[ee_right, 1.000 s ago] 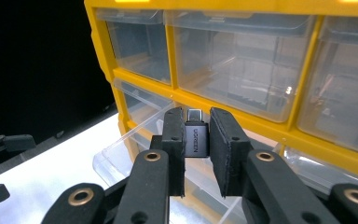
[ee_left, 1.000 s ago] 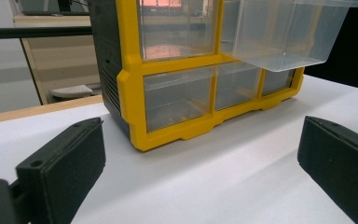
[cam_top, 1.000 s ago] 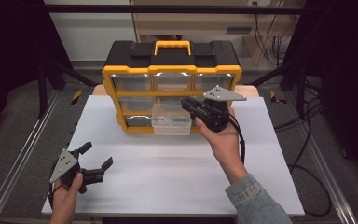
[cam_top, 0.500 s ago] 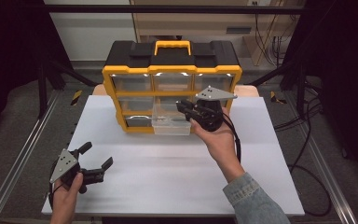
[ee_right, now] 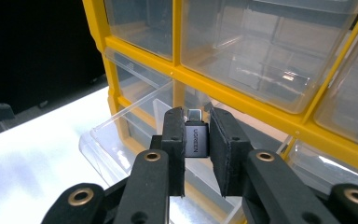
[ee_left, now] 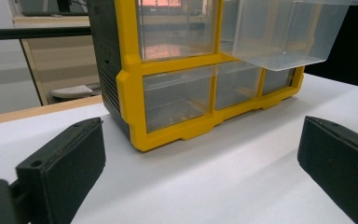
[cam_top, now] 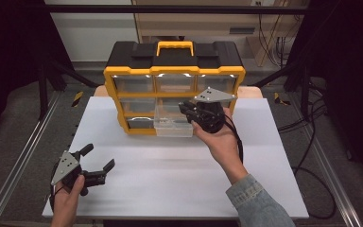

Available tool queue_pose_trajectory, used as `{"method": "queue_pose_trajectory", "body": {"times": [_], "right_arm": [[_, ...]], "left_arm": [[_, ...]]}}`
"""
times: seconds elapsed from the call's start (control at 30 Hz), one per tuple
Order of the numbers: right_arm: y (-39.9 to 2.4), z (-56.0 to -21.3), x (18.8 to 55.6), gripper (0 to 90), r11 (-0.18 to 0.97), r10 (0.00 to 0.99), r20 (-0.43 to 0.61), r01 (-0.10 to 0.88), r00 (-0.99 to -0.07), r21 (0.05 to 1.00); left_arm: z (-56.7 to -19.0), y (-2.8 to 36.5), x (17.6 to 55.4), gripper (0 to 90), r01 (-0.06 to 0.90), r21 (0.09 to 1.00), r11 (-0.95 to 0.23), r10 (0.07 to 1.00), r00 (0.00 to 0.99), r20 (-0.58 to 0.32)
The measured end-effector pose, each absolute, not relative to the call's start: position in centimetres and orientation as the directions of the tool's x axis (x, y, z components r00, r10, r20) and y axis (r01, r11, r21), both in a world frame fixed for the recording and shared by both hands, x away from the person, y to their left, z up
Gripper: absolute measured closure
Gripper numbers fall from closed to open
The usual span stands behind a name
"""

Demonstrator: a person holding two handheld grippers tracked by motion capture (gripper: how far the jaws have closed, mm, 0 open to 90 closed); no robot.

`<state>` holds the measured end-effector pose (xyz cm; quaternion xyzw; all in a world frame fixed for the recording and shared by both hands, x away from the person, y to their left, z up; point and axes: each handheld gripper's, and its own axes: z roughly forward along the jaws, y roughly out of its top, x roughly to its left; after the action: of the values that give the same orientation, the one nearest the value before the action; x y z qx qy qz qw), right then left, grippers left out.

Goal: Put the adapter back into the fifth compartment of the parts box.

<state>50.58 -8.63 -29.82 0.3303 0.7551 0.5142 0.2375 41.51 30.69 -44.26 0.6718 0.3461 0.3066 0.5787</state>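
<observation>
Right gripper view: the right tool [ee_right: 196,140] has its two black pads clamped on a small dark grey adapter [ee_right: 196,138]. White lettering runs lengthwise on the adapter's face and reads "UGREEN". The adapter is a short rectangular block with rounded edges; a silver metal plug end protrudes from its far end, just beyond the pad tips. No other writing is legible on it.

The held adapter sits above a clear plastic drawer [ee_right: 135,140] that is pulled out from the bottom row of a yellow-framed organizer [ee_right: 242,100]. Whether the adapter touches the drawer cannot be told. The organizer's other compartments are clear-fronted and closed.

High view: the organizer [cam_top: 123,92] stands at the far side of the white bench [cam_top: 170,170], with a black top and a yellow carry handle. The pulled-out drawer [cam_top: 172,126] projects from the middle of its lowest row. The right tool [cam_top: 189,109] is held at the drawer's right end, close against the organizer front, with a grey three-cornered plate on top. No brand mark on the organizer can be read.

The left tool [cam_top: 98,158] is held near the bench's front left corner, well apart from the organizer. Its jaws stand wide with nothing between them. The left gripper view confirms this: both pads sit far apart at the frame edges, and the organizer [ee_left: 130,93] with its drawer [ee_left: 284,32] lies beyond them.
</observation>
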Motion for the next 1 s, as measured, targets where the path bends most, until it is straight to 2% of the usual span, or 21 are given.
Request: {"method": "queue_pose_trajectory", "body": {"times": [1.0], "right_arm": [[-8.27, -30.19, 51.17, 76.2, 0.283, 0.738, -0.02, 0.283, -0.674, 0.917]], "left_arm": [[-44.24, 30.66, 41.47, 0.6, 0.109, 0.99, -0.091, 0.818, 0.574, 0.012]]}}
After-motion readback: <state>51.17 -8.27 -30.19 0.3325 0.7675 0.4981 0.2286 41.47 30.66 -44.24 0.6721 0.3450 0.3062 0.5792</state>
